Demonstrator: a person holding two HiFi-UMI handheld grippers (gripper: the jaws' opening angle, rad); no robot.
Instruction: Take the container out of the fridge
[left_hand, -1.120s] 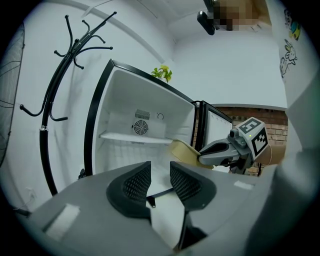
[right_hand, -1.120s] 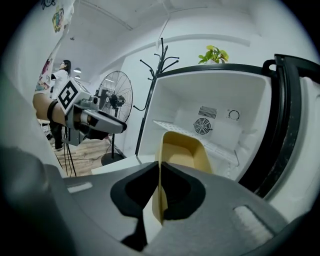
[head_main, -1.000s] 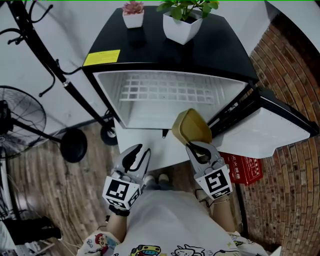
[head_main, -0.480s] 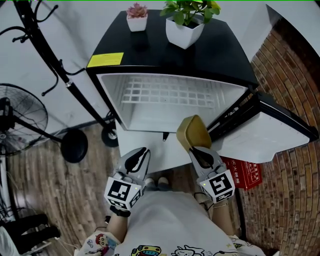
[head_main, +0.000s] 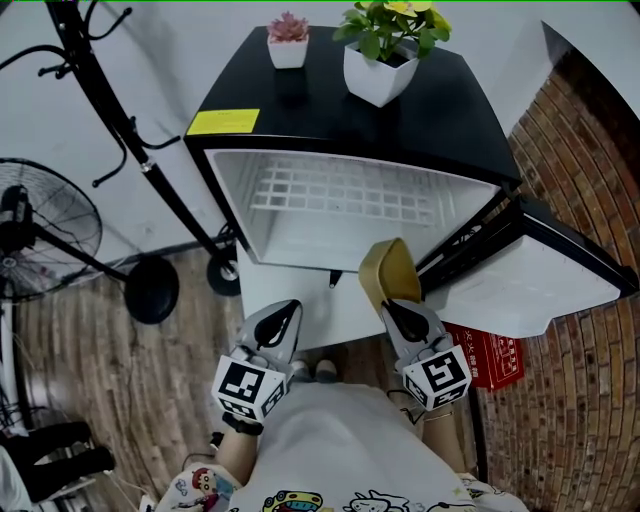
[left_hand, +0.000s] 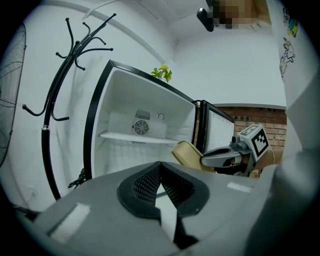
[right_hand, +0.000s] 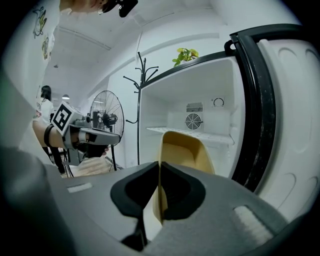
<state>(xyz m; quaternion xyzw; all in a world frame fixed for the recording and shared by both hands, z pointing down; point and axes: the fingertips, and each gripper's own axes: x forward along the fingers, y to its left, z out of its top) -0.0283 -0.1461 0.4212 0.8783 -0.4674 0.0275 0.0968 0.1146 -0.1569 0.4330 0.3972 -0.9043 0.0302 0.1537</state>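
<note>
Container (head_main: 388, 272), centre frame, is clamped at its rim by the right gripper (head_main: 393, 306); the left gripper (head_main: 289, 311) has just clenched empty.

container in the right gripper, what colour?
Plain tan-yellow container, no pattern. It shows best in the right gripper view.

Yellow label (head_main: 222, 121) on the fridge (head_main: 400, 130) and the red box (head_main: 492, 357) carry illegible print.
</note>
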